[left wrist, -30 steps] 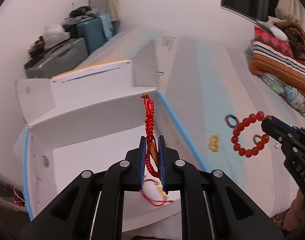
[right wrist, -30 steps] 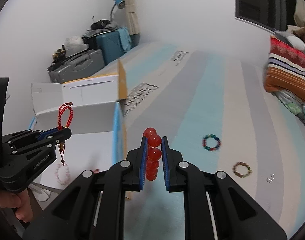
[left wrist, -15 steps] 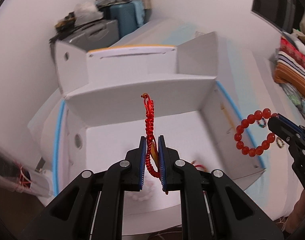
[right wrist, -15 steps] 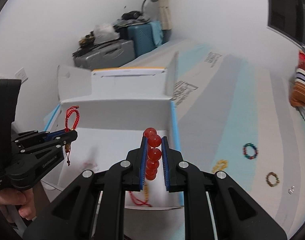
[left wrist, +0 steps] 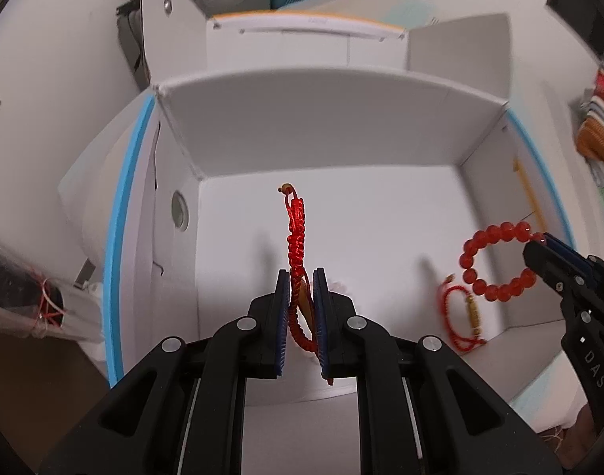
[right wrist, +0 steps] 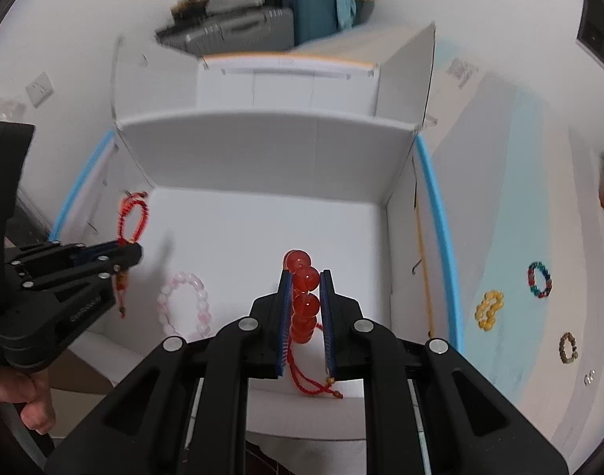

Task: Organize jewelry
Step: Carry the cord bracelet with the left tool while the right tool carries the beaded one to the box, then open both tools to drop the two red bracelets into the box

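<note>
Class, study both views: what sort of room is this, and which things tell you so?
Probably a bedroom or spare room at home: a striped mattress serves as the work surface, grey and teal suitcases stand against the wall, and folded striped bedding lies nearby.

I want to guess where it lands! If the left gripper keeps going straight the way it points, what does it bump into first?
Probably the white floor of the open box. The left gripper, shut on the red braided bracelet, points down into it with nothing in between, though depth is hard to judge.
</note>
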